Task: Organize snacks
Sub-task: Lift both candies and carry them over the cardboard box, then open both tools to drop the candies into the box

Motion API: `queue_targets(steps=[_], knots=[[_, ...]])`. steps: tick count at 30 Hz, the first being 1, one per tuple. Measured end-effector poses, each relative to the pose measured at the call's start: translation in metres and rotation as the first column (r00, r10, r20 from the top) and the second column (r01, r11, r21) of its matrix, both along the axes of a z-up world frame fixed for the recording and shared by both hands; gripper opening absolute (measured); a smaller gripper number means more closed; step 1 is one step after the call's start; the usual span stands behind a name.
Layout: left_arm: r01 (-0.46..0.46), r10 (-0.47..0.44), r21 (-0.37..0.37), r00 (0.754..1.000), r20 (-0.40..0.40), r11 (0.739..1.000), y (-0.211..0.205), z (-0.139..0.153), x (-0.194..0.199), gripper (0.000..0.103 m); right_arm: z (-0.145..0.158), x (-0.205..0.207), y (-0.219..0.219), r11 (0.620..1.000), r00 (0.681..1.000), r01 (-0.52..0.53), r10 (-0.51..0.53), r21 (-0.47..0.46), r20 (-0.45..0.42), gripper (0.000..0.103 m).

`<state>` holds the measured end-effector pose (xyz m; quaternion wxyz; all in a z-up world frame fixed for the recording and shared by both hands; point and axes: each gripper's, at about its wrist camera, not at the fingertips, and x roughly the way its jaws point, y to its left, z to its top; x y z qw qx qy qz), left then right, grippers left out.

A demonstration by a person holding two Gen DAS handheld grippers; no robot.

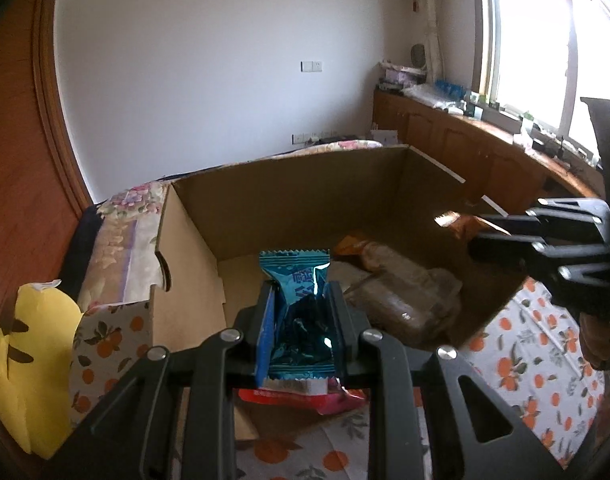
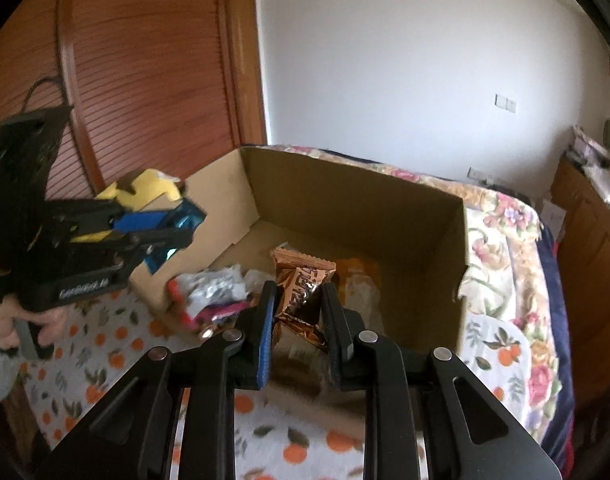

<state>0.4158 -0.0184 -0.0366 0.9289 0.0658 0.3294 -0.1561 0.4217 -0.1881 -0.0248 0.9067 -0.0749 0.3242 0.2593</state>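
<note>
Black linkage arms fill the bottom of the left wrist view, and the left gripper (image 1: 301,300) pinches a teal foil snack packet (image 1: 301,280) between its two fingers, the packet's zigzag top edge standing up past the fingertips at 12 o'clock. Directly under that packet, at 6 o'clock, a red and pink wrapper (image 1: 305,394) lies on the orange-print cloth (image 1: 525,360). Beyond the fingertips sits an open cardboard box (image 1: 289,184); clear-wrapped snack bags (image 1: 405,288) and an orange packet (image 1: 355,246) lie on its floor toward 2 o'clock. A yellow plush toy (image 1: 29,360) rests at 9 o'clock, just outside the box's near-left flap.

The right gripper (image 2: 297,300) is pressed onto a copper foil snack packet (image 2: 303,280), which it holds over the box's (image 2: 345,200) interior. At 10 o'clock of that packet, a small heap of silver, red and pink wrappers (image 2: 213,296) lies by the box's near-left corner. Farther toward 9 o'clock the left gripper (image 2: 177,226) appears from the side with the teal packet (image 2: 185,216) clamped in it, a hand (image 2: 9,324) gripping its handle. A floral quilt (image 2: 505,216) spreads behind and to the 3 o'clock side of the box.
</note>
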Motion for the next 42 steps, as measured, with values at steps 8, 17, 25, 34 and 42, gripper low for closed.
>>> queue_targets(steps=[8, 17, 25, 34, 42], knots=[[0.018, -0.018, 0.01, 0.999, -0.036, 1.0, 0.0, -0.014, 0.018, 0.024, -0.023, 0.031, 0.012, 1.0, 0.999, -0.014, 0.014, 0.013, -0.045, 0.02], [0.011, -0.012, -0.024, 0.999, -0.044, 1.0, 0.004, -0.02, 0.019, 0.028, -0.031, 0.033, 0.019, 1.0, 0.997, -0.025, 0.025, 0.0, -0.072, 0.021], [0.001, -0.002, -0.028, 1.0, -0.028, 1.0, 0.005, -0.014, 0.008, 0.033, -0.034, 0.033, 0.014, 1.0, 0.995, -0.014, 0.015, 0.014, -0.097, 0.026], [0.017, -0.016, -0.008, 0.999, 0.036, 1.0, 0.001, 0.02, -0.028, 0.034, -0.013, 0.007, 0.007, 1.0, 0.998, 0.013, -0.012, 0.003, -0.068, 0.033], [0.008, -0.008, 0.005, 0.995, 0.102, 1.0, 0.003, 0.058, -0.074, 0.034, 0.03, -0.041, -0.003, 1.0, 1.0, 0.029, -0.029, 0.01, -0.004, 0.033]])
